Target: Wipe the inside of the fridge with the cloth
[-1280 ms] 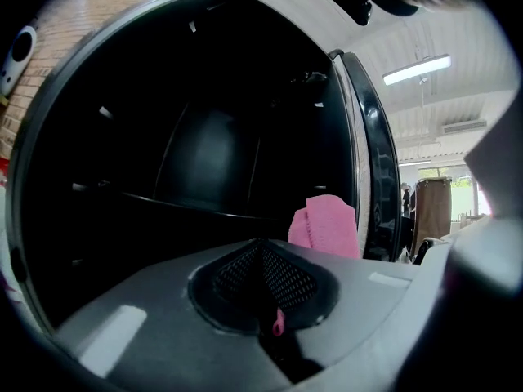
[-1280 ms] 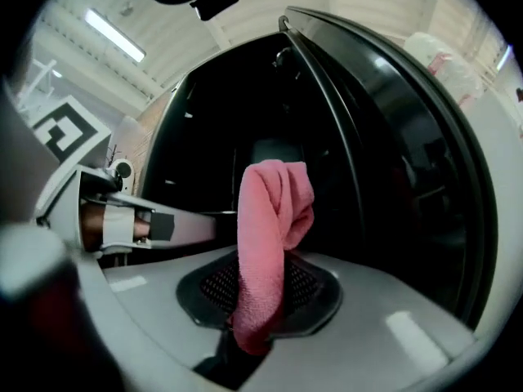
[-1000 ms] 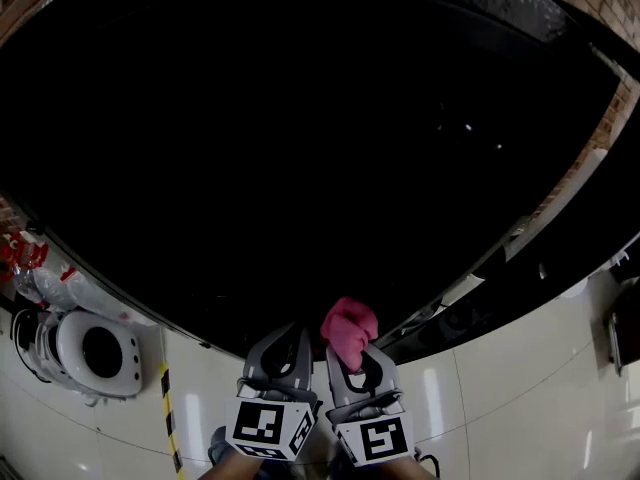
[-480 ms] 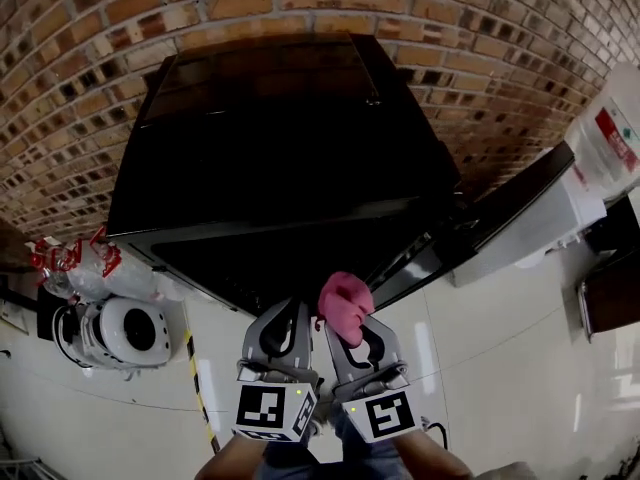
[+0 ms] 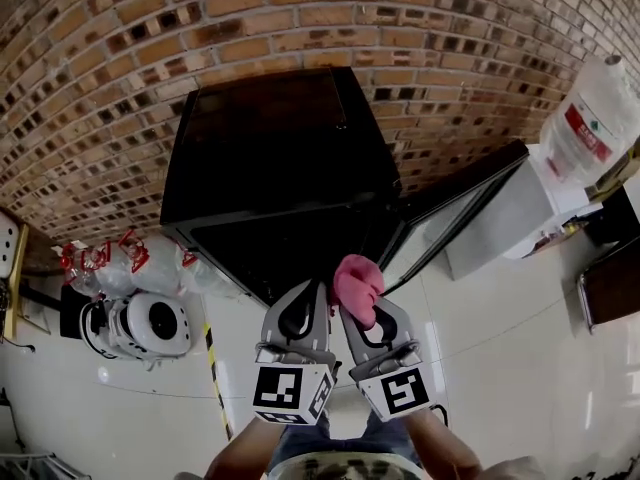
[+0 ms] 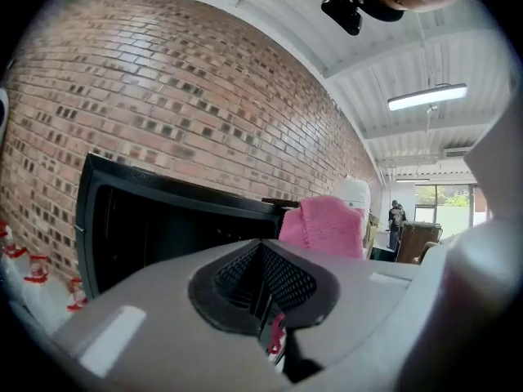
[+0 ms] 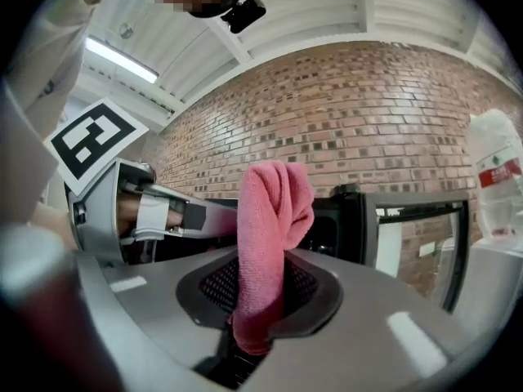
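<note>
A brick wall (image 5: 300,18) and a glossy pale floor (image 5: 500,368) surround the black fridge (image 5: 270,138), which stands just ahead of both grippers. Its door (image 5: 450,198) is open, ahead and to the right of the right gripper (image 5: 365,316). The inside of the fridge is too dark to make out. The right gripper is clamped on the pink cloth (image 5: 357,286), which sticks out beyond its jaws. The left gripper (image 5: 300,313), just beside it, has its jaws together with nothing between them.

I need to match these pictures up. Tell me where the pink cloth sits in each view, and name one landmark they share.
Head view: pink cloth low centre, held by the right gripper.
Left gripper view: pink cloth right of centre, above the grey gripper body.
Right gripper view: pink cloth dead centre, rising from the shut jaws.
Shared landmark: the open black fridge against the brick wall.
</note>
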`<state>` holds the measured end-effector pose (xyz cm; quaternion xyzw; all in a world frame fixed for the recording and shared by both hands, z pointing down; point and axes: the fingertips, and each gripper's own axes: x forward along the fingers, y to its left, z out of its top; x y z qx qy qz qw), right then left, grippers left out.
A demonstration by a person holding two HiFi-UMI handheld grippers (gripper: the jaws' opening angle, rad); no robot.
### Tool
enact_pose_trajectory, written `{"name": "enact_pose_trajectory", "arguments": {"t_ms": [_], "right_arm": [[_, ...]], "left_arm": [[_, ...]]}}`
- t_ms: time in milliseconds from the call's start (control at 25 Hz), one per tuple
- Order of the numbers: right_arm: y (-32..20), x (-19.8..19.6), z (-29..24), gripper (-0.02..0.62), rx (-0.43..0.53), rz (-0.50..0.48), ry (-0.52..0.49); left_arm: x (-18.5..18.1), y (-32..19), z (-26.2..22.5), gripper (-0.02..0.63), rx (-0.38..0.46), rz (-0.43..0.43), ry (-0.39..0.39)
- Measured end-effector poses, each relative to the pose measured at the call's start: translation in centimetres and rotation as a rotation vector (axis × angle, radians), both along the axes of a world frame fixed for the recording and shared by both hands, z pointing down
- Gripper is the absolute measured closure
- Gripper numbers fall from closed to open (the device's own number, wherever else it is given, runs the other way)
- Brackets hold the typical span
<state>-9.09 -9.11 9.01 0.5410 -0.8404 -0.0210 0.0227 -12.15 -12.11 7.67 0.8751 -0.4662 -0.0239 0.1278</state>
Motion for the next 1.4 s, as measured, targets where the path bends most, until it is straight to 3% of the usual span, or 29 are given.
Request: {"name": "enact_pose_trajectory", "arguments": {"t_ms": [240,400,680,1000,1400], "right_arm": [[0.4,4.9,-0.8,0.529,0.008,-0.107,0.056],[-0.8,8.7,-0.6,0.529,-0.002,-0.194,0.044],[-2.1,15.0,-0.9,0.529,0.065,-0.321,0.052],[-5.7,23.4,0.0,0.529,0.099,-0.295,0.052],[-11.0,35.7,2.2,0.529,0.094,-0.047,0.059]], "left_arm": [[5.8,1.6,-0.2,0.597,0.010,-0.061,-0.023],[9.6,1.2,0.1,0.597,0.017,-0.158,-0.078],[14.1,1.3,-0.1,0.597,-0.012,-0.331,-0.057],[16.5,1.7,-0.6,0.597,-0.026,-0.386,-0.023],[19.5,1.3,0.8,0.597,-0.008,-0.307,-0.065]]}}
